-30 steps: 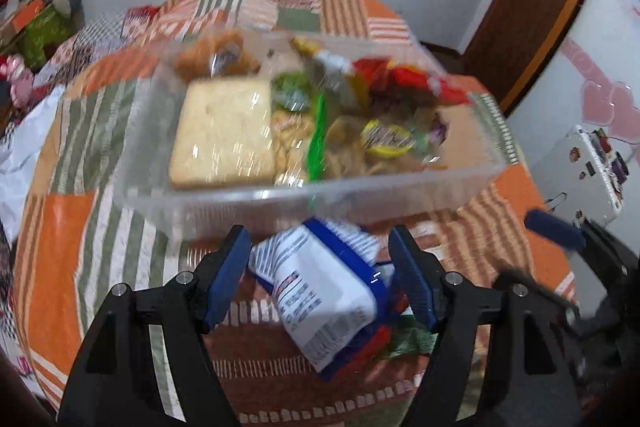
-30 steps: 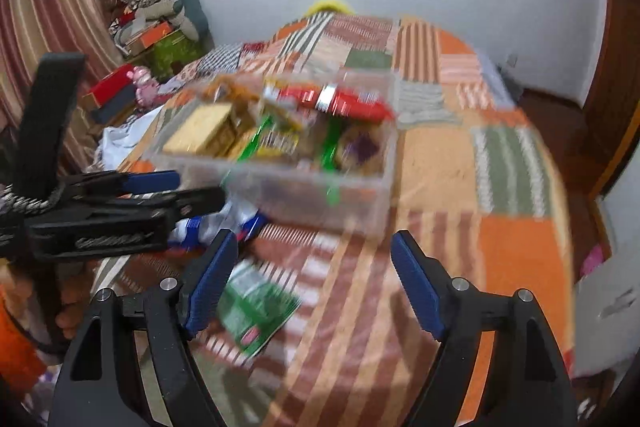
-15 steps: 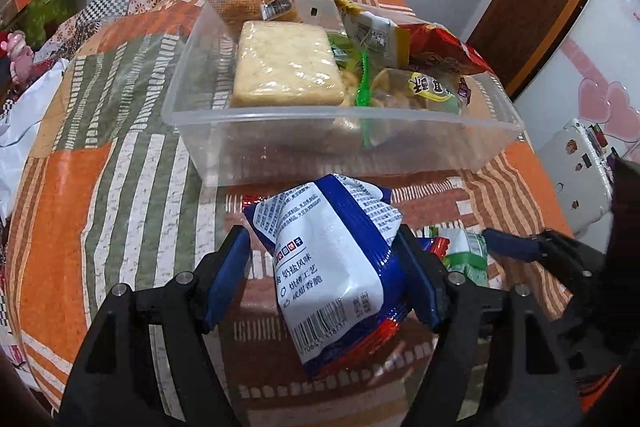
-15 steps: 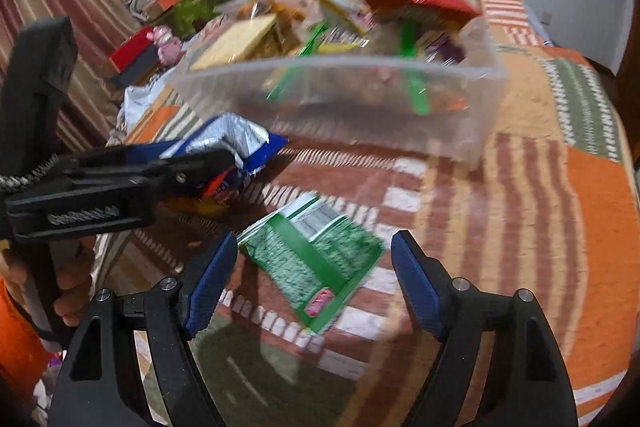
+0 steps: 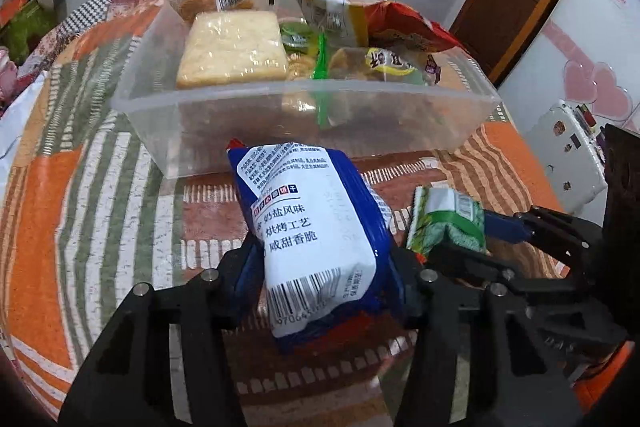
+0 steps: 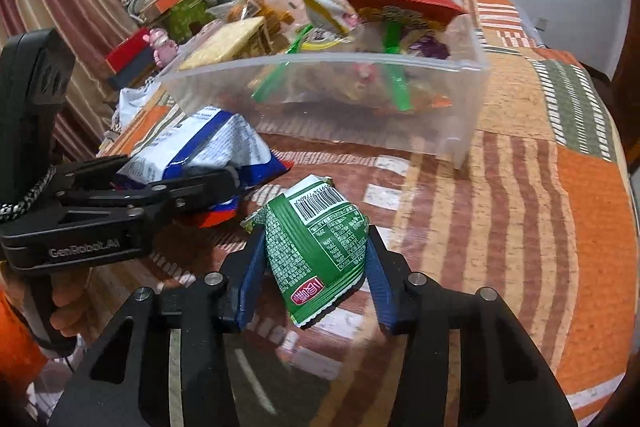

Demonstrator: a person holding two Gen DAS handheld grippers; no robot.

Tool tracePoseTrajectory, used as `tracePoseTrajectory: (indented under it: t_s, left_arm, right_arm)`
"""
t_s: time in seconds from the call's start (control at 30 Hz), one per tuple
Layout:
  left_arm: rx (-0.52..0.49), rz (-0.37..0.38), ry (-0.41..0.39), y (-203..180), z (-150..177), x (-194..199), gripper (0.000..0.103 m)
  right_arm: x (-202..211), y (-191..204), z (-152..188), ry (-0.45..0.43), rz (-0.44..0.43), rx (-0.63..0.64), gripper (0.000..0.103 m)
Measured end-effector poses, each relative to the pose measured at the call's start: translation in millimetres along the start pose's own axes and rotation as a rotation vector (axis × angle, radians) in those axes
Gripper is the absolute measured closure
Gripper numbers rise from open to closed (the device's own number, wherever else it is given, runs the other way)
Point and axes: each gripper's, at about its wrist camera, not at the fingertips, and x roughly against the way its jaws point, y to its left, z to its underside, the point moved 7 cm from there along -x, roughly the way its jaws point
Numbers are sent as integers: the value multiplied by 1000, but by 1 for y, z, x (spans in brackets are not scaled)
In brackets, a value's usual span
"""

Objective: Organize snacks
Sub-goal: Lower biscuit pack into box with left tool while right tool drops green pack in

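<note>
Left wrist view: left gripper (image 5: 322,263) jaws just closed on the blue-white snack packet (image 5: 316,231); right gripper (image 6: 316,267) likewise on the green packet (image 6: 320,247). Both packets sit on the patchwork cover, just before the clear plastic bin (image 5: 304,119). Pick step. Next: lift both, clear the rim, drop inside.

Two grippers were in view, the left (image 5: 320,263) and the right (image 6: 316,263), each with two blue-padded fingers. One clear tub (image 5: 304,115) stood on one patchwork cloth (image 6: 520,227), and two packets lay outside it: one blue-and-white packet (image 5: 316,239) and one green packet (image 6: 320,247). Inside the tub sat one pale cracker block (image 5: 232,51), one red bag (image 6: 400,3) and several more wrapped snacks, too heaped to count exactly.
</note>
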Motion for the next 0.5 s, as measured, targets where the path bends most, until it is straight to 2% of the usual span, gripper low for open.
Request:
tracePoseTrajectory:
  t_s: [0.1, 0.5]
  left_arm:
    - [-16, -21, -20, 0, -3, 9, 52]
    - [-29, 14, -129, -12, -28, 59, 52]
  right_arm:
    - [7, -3, -1, -27, 0, -16, 62]
    - [45, -8, -35, -165, 16, -27, 62]
